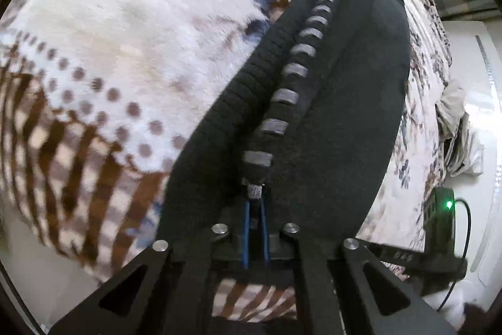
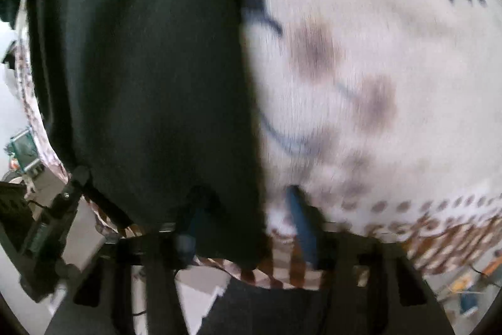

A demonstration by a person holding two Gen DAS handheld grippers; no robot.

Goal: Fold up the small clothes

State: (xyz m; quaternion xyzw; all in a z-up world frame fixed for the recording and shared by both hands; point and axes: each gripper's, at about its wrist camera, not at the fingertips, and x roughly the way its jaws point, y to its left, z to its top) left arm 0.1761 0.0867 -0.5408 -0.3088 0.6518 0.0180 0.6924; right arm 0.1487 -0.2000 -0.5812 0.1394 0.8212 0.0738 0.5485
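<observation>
A black garment (image 1: pixel 339 102) with a ribbed hem and a row of grey stitches lies on a white patterned blanket (image 1: pixel 131 30). My left gripper (image 1: pixel 255 197) is shut on the garment's near edge, its blue pads pinching the grey-stitched seam. In the right wrist view the same black garment (image 2: pixel 141 68) fills the left half over the blanket (image 2: pixel 376 83). My right gripper (image 2: pixel 248 209) is open: its left finger is under or behind the cloth edge, and its blue right finger (image 2: pixel 301 225) rests on the bare blanket.
The blanket has brown stripes and dots near its front edge (image 1: pixel 78 178). A black device with a green light and cable (image 1: pixel 442 212) sits at the right, beside crumpled pale cloth (image 1: pixel 458 134). Floor clutter (image 2: pixel 28 153) shows at the left.
</observation>
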